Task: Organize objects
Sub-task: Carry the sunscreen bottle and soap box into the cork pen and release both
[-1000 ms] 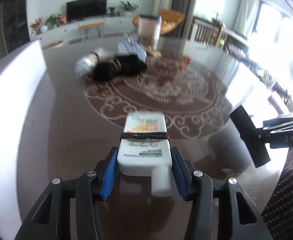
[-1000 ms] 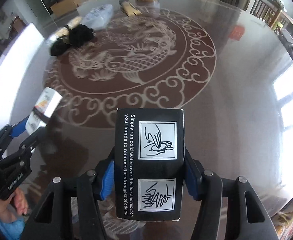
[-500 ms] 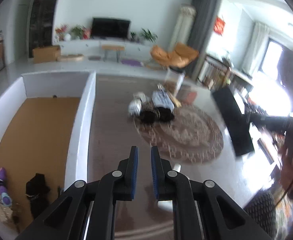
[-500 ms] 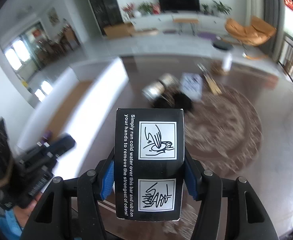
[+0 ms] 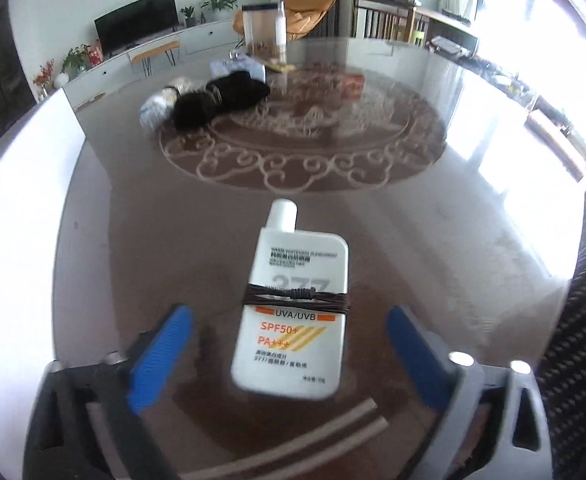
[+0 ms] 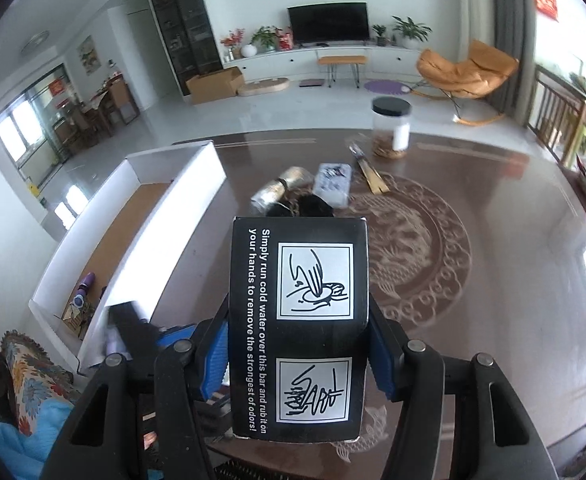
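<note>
A white sunscreen bottle [image 5: 295,308] with a dark cord around its middle lies flat on the brown table, cap pointing away. My left gripper [image 5: 289,344] is open, its blue pads wide apart on either side of the bottle and not touching it. My right gripper [image 6: 297,346] is shut on a black box [image 6: 297,320] with white printed text, held above the table's near edge. A white storage box [image 6: 173,216] with a cork floor stands at the left and holds several small items.
A pile at the table's far side holds a black cloth bundle [image 5: 221,98], a silver pouch [image 5: 161,100], a pale packet [image 5: 239,66] and a clear jar with a black lid [image 6: 391,128]. A small red box [image 5: 352,85] lies right of the pile. The white box wall [image 5: 21,168] is at left.
The left gripper, shut on the bottle a second ago, then closed and empty above the table, now sits open around the bottle, which lies turned cap-away. The right gripper lifted with the black box.
</note>
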`<action>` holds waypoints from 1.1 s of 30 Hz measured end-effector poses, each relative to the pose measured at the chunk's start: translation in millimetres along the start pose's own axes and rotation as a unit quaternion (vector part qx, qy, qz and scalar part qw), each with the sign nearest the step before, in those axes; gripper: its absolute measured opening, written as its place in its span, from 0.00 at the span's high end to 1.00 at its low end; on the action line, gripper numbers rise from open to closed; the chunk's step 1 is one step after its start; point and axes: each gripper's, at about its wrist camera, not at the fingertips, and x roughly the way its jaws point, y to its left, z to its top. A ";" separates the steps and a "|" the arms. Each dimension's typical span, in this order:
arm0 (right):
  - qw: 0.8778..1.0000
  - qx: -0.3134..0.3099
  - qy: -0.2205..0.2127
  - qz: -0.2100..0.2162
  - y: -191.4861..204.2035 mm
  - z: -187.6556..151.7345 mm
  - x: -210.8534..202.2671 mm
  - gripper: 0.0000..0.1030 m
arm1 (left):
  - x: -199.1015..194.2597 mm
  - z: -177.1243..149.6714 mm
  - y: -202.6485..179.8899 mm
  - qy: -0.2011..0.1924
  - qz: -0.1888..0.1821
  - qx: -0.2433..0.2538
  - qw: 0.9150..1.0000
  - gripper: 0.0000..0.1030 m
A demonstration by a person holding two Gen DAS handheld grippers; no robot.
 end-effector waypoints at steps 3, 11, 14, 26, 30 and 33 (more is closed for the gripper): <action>1.000 0.009 -0.002 0.000 -8.6 -6.4 -4.9 0.43 | 2.0 -0.8 1.9 -0.019 0.000 -0.023 1.000 0.48; 1.000 0.010 -0.004 0.008 -9.6 -6.9 -4.2 0.43 | -88.2 -3.5 40.9 -0.117 -0.029 -0.102 0.988 0.49; 1.000 0.007 0.000 0.027 8.0 1.0 5.6 0.43 | -137.6 -7.4 70.8 -0.156 -0.004 -0.124 0.980 0.48; 0.960 -0.101 0.049 0.258 236.3 44.7 94.3 0.42 | -182.1 -96.0 249.9 -0.086 0.189 -0.289 0.935 0.48; 0.951 -0.113 0.081 0.276 276.5 43.4 140.0 0.31 | -156.3 -115.9 266.1 -0.042 0.186 -0.320 0.928 0.32; 0.957 -0.090 0.070 0.266 264.6 44.4 148.2 0.27 | -156.0 -115.3 256.5 -0.063 0.186 -0.321 0.927 0.16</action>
